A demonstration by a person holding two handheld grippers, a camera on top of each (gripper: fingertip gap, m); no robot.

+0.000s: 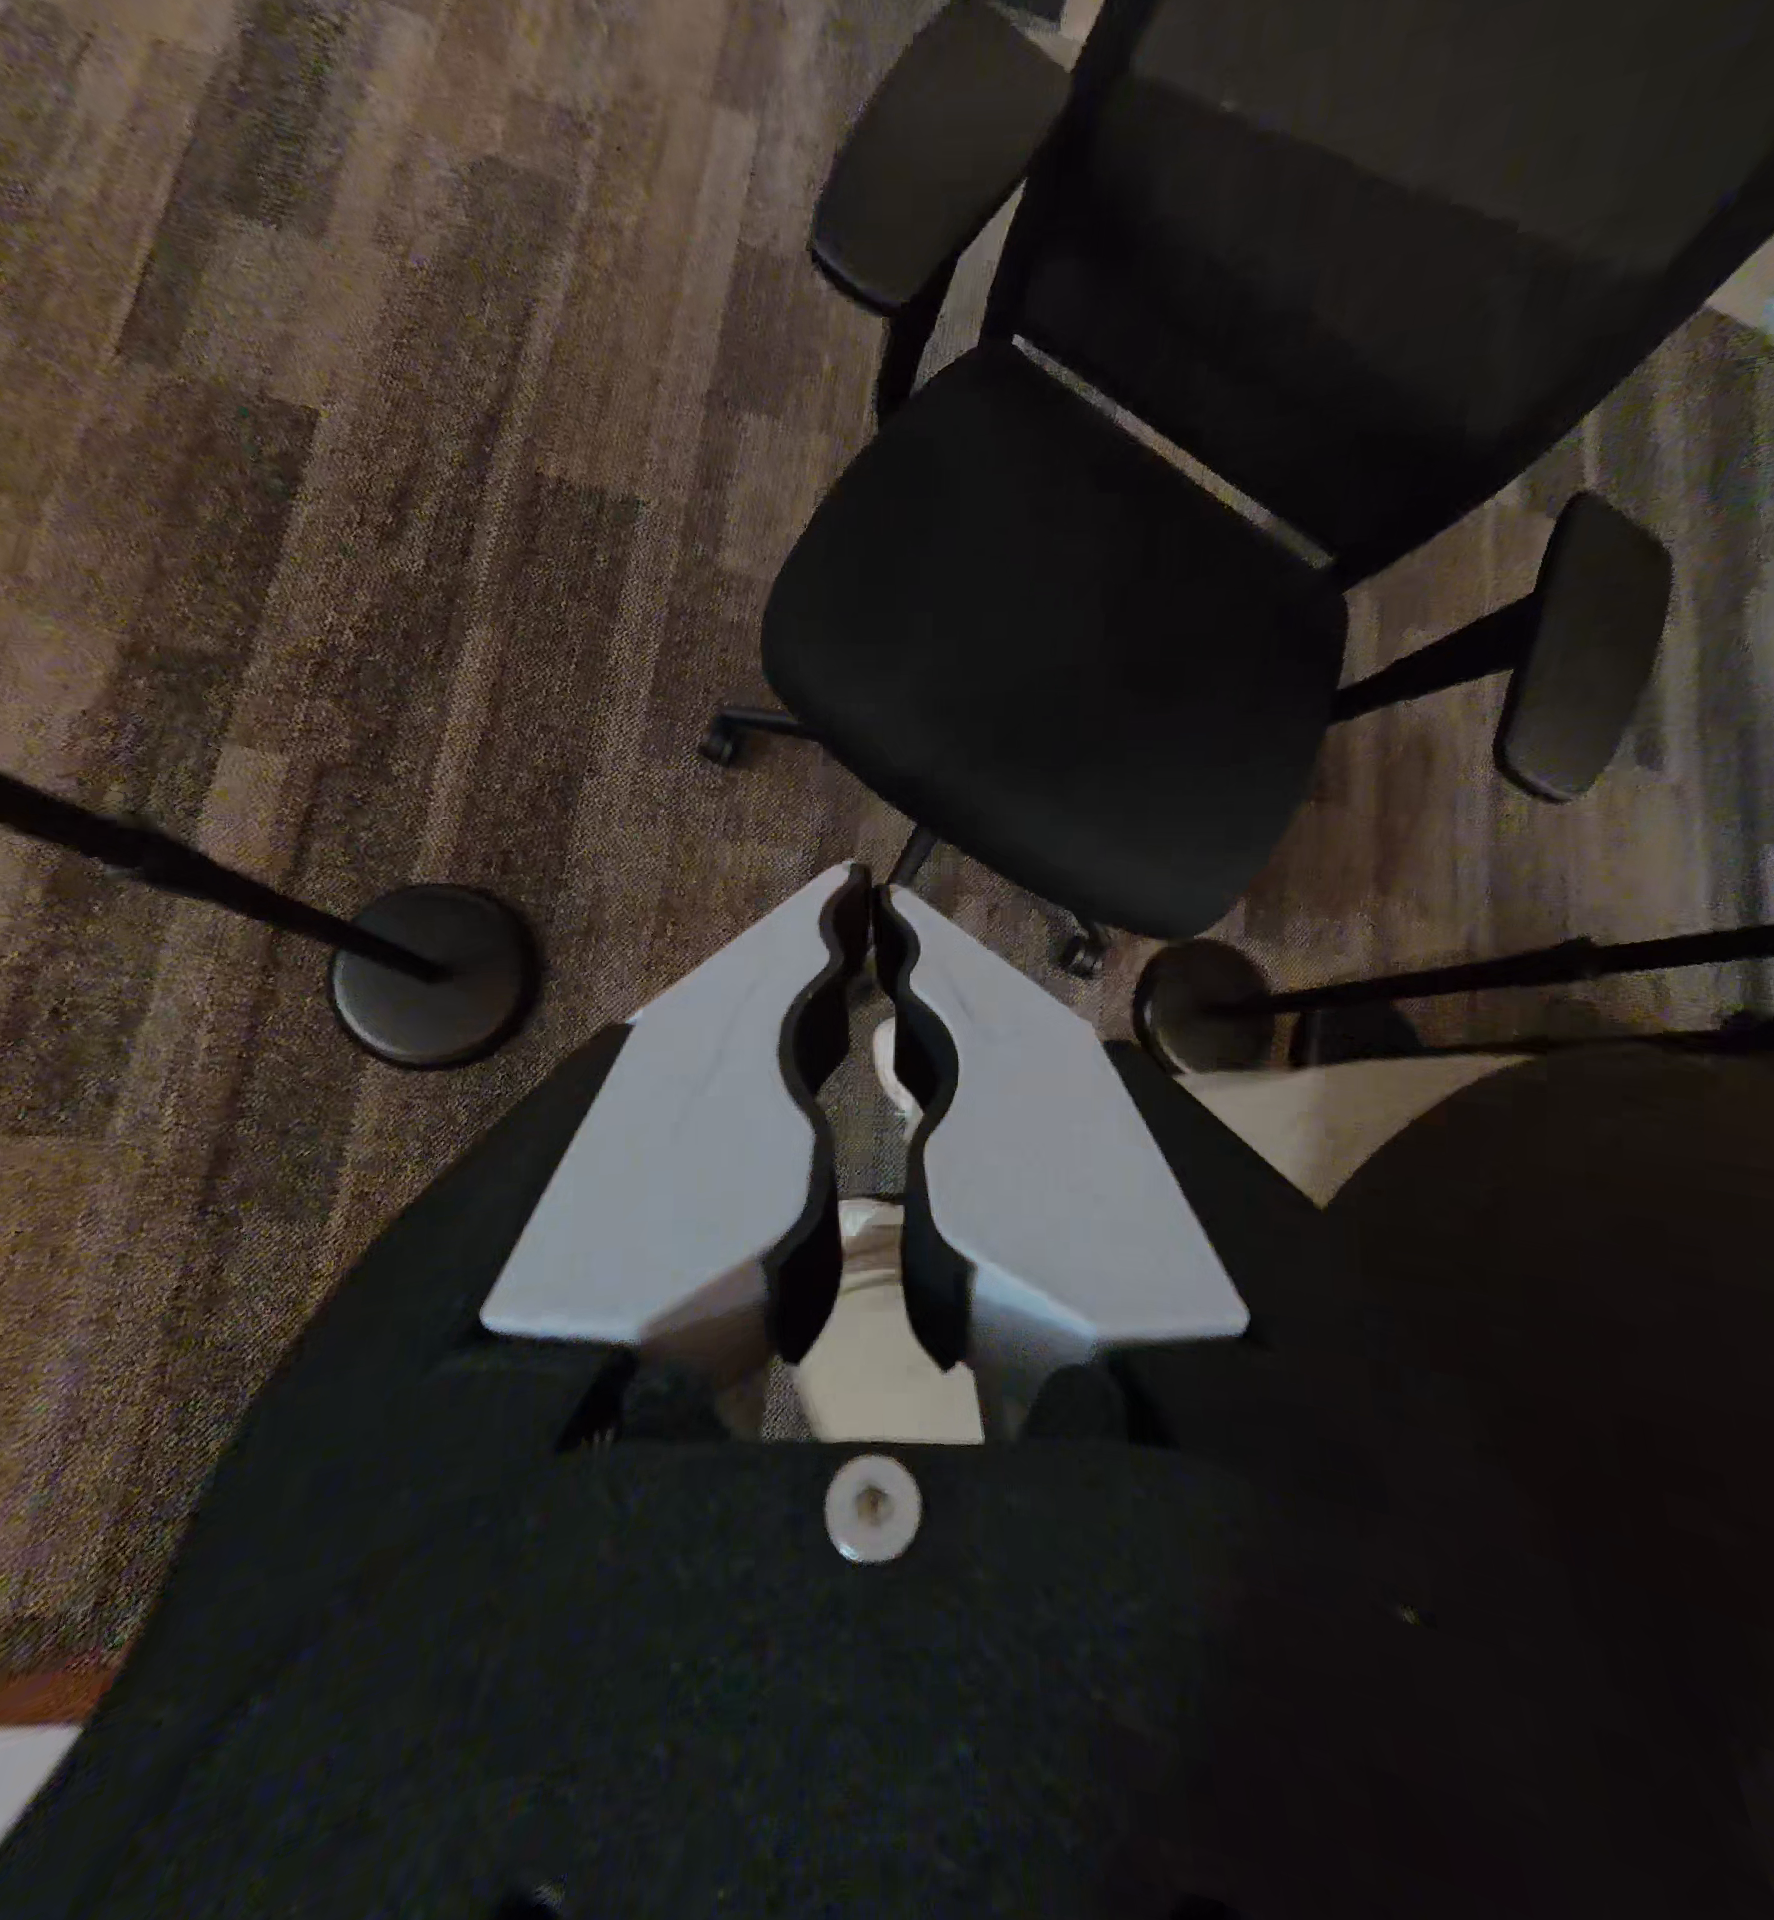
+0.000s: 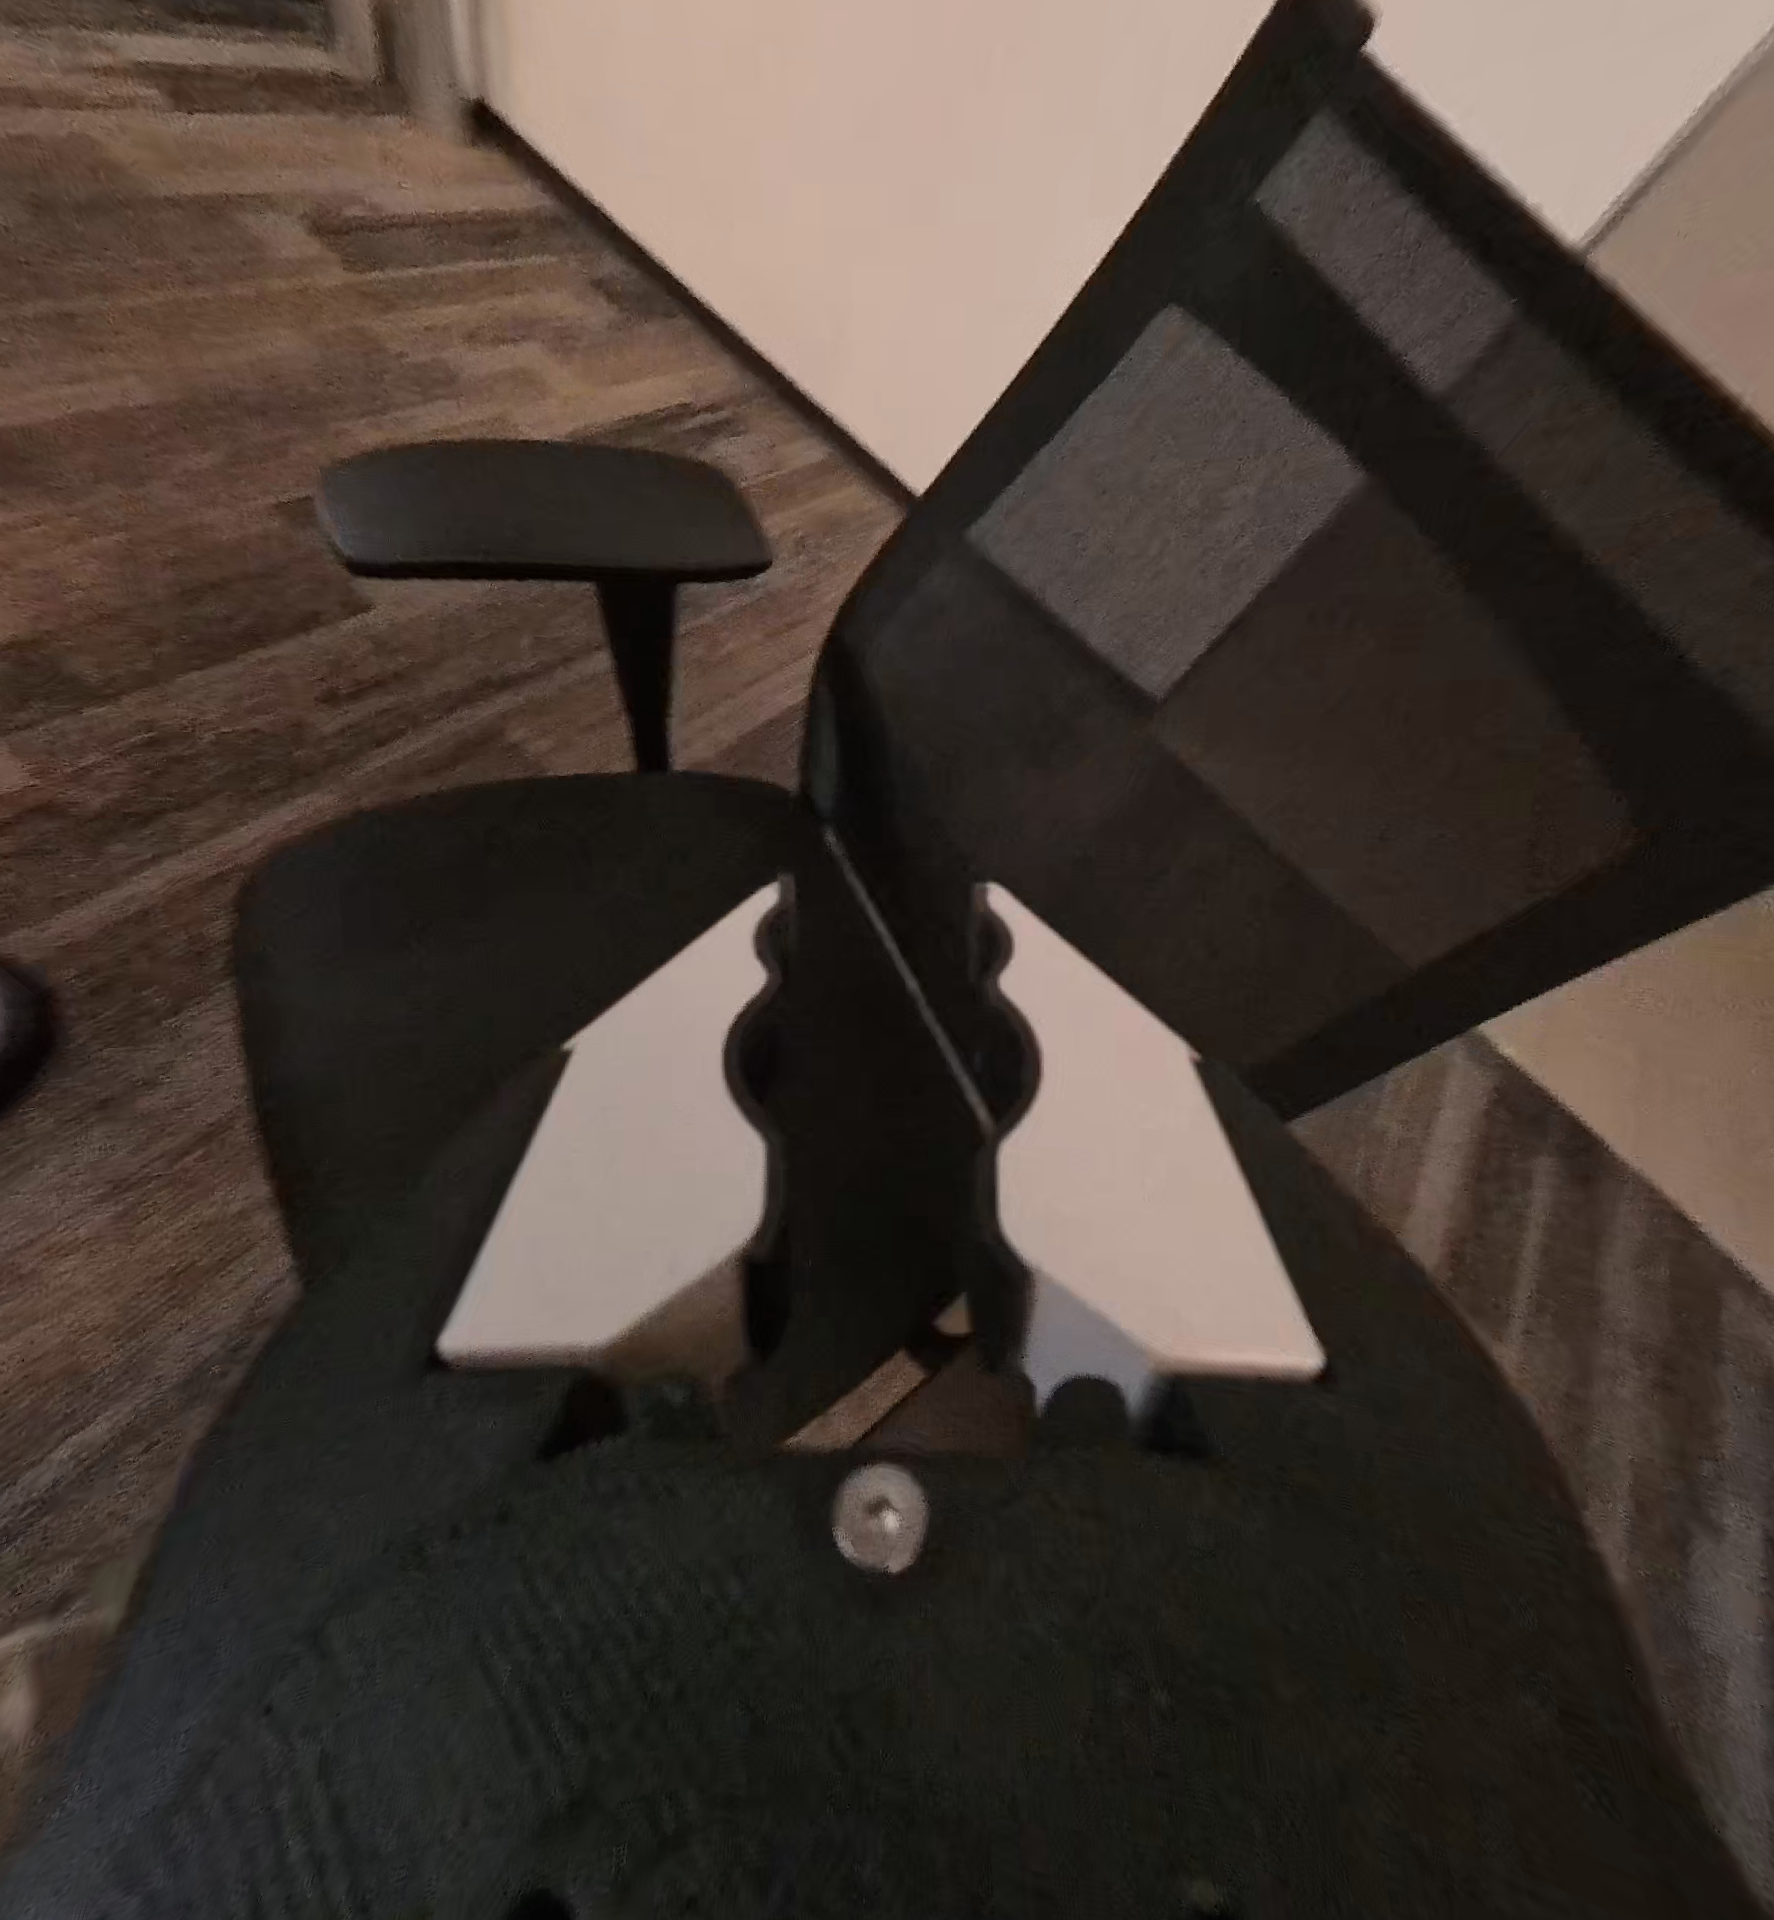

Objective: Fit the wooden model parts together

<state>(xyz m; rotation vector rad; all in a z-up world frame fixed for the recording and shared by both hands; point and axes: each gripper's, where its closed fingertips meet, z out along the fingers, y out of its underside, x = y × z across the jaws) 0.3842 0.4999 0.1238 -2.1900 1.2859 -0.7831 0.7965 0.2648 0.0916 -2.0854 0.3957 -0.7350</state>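
No wooden model parts show in either view. My left gripper (image 1: 872, 909) points down at the carpet floor. Its white fingers (image 1: 696, 1122) with black wavy pads meet at the tips, and it is shut with nothing between them. My right gripper (image 2: 883, 899) is blurred and points at a black office chair. Its two dark fingers stand apart with a clear gap, so it is open and holds nothing that I can see.
A black office chair (image 1: 1049, 644) stands on the brown patterned carpet (image 1: 291, 468) just beyond my left gripper. Two round black stand bases (image 1: 433, 977) (image 1: 1210, 1003) with poles flank it. The right wrist view shows the chair's armrest (image 2: 540, 520), mesh backrest (image 2: 1330, 623) and a pale wall (image 2: 862, 208).
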